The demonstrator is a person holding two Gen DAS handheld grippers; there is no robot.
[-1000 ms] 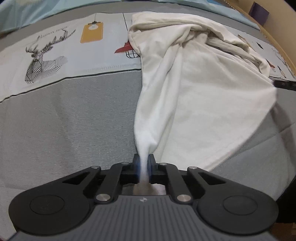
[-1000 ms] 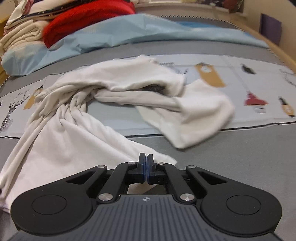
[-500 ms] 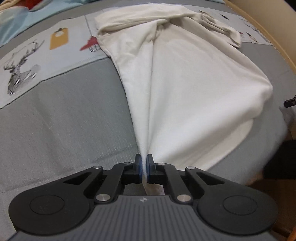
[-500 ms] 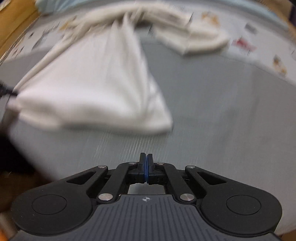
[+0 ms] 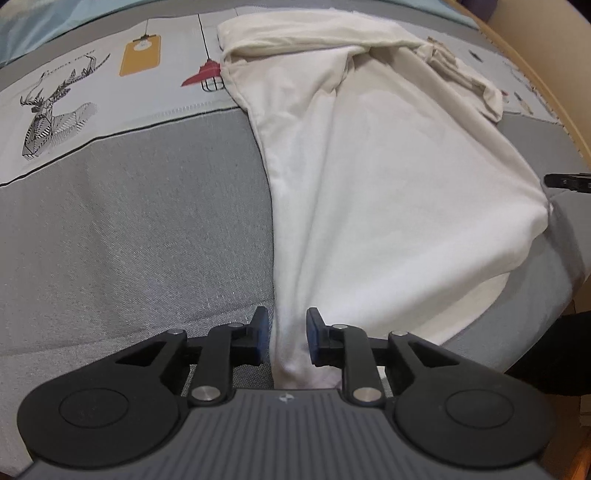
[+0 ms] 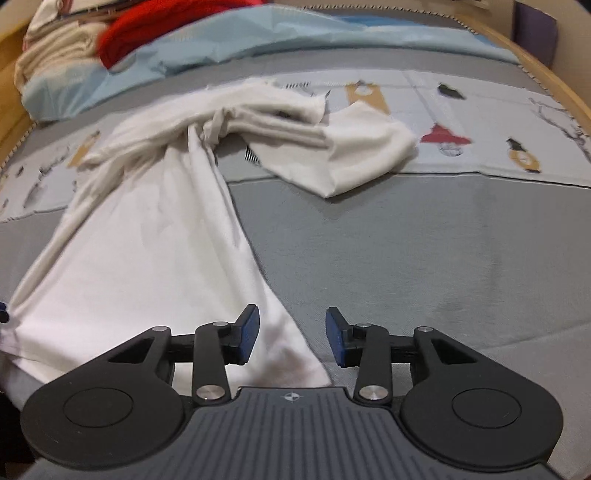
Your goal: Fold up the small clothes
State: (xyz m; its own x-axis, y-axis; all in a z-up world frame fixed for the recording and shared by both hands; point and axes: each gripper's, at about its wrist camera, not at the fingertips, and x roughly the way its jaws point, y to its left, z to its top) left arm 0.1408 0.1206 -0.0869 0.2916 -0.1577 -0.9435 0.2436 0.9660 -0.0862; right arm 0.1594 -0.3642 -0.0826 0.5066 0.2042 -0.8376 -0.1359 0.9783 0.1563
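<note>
A white garment (image 5: 388, 177) lies spread on the grey bed cover, its upper part bunched and twisted near the printed band. My left gripper (image 5: 283, 332) hangs over its near left corner; the jaws are opening and a gathered ridge of the cloth lies between the blue pads without being pressed. In the right wrist view the same white garment (image 6: 155, 240) runs from the far bunch down to the near right corner. My right gripper (image 6: 291, 334) is over that corner with its jaws opening; the cloth edge lies loose between them. A dark tip of the right gripper shows at the left view's right edge.
The bed cover (image 5: 129, 229) is grey with a printed band of deer and lamps (image 5: 55, 114). A light blue quilt (image 6: 258, 40), a red cloth (image 6: 173, 22) and cream bedding (image 6: 55, 55) are piled at the far end. A wooden bed frame (image 5: 546, 74) curves along the right side.
Both grippers have gone from pinching the white garment's near corners to standing apart, and the cloth has dropped flat onto the bed. The right gripper has swung across the bed.
</note>
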